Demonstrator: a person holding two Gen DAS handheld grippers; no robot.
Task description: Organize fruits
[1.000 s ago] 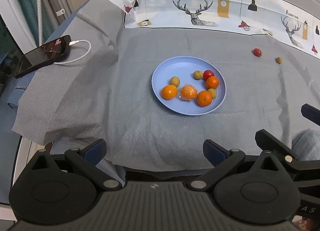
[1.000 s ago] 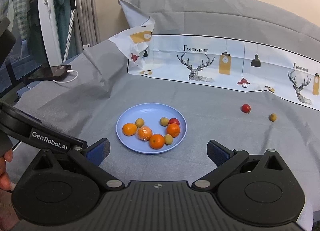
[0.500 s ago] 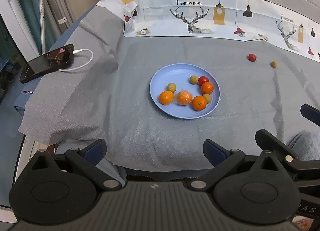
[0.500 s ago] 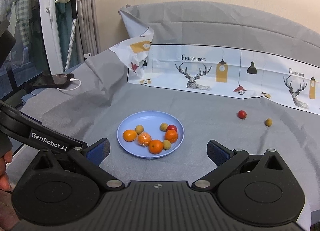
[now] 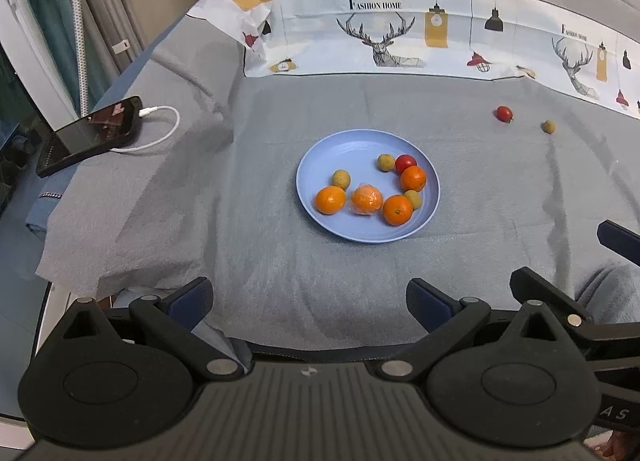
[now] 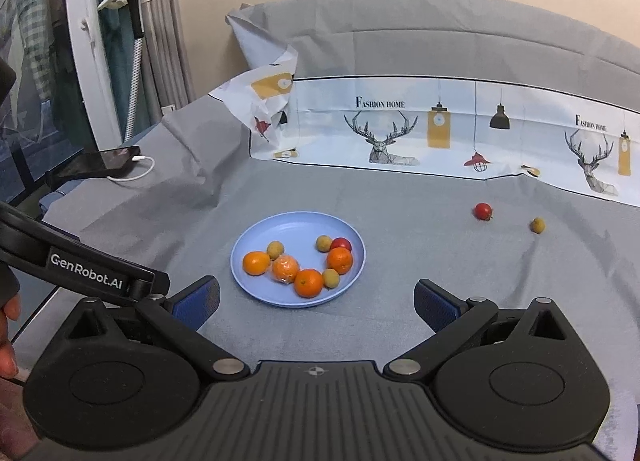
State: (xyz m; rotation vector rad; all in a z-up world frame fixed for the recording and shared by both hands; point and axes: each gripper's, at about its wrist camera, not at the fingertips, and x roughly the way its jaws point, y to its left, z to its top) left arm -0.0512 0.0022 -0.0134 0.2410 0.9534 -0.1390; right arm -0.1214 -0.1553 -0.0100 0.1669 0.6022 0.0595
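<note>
A grey cloth [image 5: 280, 281] covers the surface. Nearest, the left gripper [image 5: 308, 301] and right gripper [image 6: 316, 301] hover with fingers spread wide, holding nothing. Beyond sits the blue plate [image 6: 280, 225] of fruit (oranges mostly). Farther right, a red tomato [image 6: 483, 211] and a small yellow-green fruit [image 6: 537, 225] lie on the cloth.

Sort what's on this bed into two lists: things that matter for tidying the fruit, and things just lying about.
Part of the job:
blue plate holding oranges and small fruits
loose red tomato on the grey cloth
loose yellow-green fruit beside it
left gripper and right gripper, both open and empty

Just lying about:
phone
white charging cable
deer-print sheet
</note>
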